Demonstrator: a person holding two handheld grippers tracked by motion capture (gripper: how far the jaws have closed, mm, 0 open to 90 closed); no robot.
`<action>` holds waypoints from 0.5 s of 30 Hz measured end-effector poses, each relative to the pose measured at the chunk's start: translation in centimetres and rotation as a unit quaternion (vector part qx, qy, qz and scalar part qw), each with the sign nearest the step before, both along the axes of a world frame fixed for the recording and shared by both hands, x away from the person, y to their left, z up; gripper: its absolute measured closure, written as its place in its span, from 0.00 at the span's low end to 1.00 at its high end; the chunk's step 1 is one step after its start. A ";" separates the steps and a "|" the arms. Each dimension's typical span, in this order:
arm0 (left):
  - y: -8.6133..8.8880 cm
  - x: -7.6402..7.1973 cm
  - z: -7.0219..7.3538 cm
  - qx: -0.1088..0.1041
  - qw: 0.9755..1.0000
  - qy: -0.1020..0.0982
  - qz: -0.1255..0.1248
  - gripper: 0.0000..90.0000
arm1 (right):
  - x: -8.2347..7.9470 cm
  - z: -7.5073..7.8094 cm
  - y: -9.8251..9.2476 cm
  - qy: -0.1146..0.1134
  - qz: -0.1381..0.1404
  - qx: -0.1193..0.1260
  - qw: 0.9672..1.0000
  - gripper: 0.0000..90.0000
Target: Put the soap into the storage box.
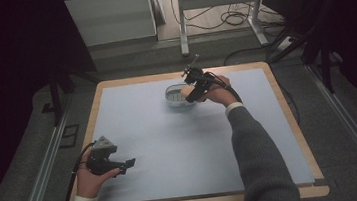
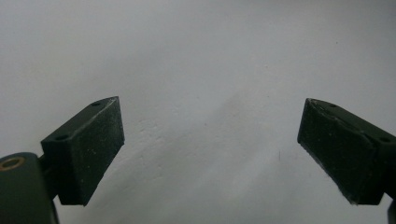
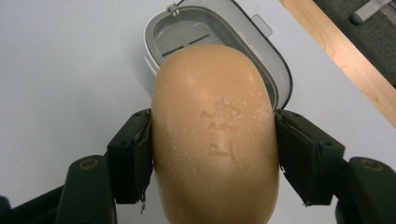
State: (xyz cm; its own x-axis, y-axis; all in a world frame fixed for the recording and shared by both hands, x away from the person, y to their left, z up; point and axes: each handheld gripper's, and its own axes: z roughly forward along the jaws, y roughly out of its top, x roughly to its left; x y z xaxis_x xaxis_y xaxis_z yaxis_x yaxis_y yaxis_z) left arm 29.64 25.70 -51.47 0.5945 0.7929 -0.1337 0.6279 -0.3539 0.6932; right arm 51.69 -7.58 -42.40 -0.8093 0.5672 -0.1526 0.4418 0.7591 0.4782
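Altogether: one soap (image 3: 215, 140), one dish (image 3: 275, 70), two grippers.

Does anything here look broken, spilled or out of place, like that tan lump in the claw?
Nothing stands out. The tan lump is a bar of soap, whole, with a stamped mark and faint pale scuffs, clamped squarely in the right claw above an open grey soap dish. The dish sits flat on the table. The left claw hangs open, holding nothing.

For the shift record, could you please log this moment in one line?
right gripper: shut on soap bar | over open soap dish | left gripper: open, nothing between jaws
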 end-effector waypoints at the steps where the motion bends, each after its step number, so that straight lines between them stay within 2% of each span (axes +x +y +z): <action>1: 0.0 0.0 0.0 0.000 1.000 0.000 0.000 0.08 | 0.1 0.0 0.1 0.000 0.001 0.001 1.000 0.36; 15: 0.2 0.0 0.0 -0.005 1.000 -0.001 0.001 0.08 | 1.6 -0.4 1.1 0.004 0.008 0.001 1.000 0.36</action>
State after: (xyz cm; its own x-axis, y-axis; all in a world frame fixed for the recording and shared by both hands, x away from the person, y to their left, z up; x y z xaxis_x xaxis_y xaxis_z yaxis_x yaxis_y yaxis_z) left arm 29.61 25.86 -51.42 0.5925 0.7932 -0.1403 0.6278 -0.3456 0.6975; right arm 53.32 -6.45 -42.78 -0.8192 0.5547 -0.1453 0.4334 0.7649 0.4767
